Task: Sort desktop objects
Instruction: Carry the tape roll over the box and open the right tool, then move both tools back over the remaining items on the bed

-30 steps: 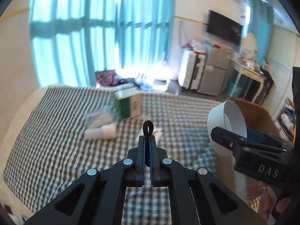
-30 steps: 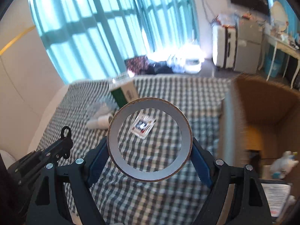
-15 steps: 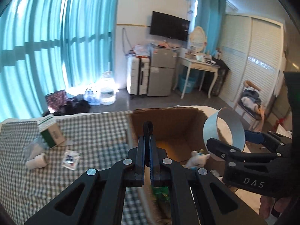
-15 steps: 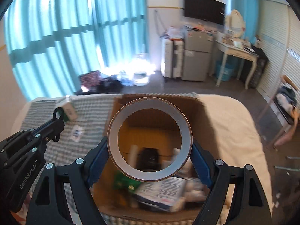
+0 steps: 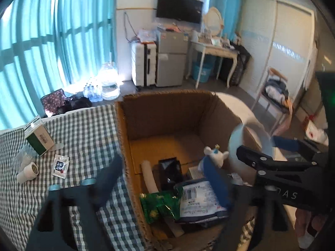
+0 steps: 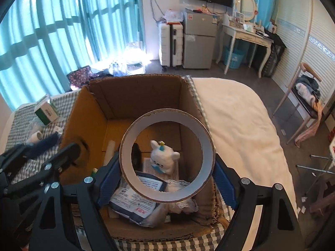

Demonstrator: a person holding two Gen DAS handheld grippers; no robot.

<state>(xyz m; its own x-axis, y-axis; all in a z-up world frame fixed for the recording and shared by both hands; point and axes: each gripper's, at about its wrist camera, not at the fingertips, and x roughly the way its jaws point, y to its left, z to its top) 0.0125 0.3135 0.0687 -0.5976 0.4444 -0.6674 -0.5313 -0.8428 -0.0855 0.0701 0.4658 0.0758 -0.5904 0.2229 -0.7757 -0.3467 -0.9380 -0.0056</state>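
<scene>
Nearest me, my right gripper [image 6: 167, 163] has its jaws spread wide and clamped on either side of the tape roll [image 6: 167, 154], which hangs over the open cardboard box [image 6: 134, 96]. My left gripper [image 5: 161, 171] shows blurred, its jaws having just swung apart with nothing between them, above the box's near left wall. Down in the box lie a white plush toy [image 6: 163, 156], printed packets [image 5: 199, 200] and a green bag [image 5: 159, 207]; farther left on the checked bedspread [image 5: 88, 129] sit a green-and-white carton [image 5: 38, 136], a sachet [image 5: 60, 165] and a small white bottle [image 5: 28, 171].
</scene>
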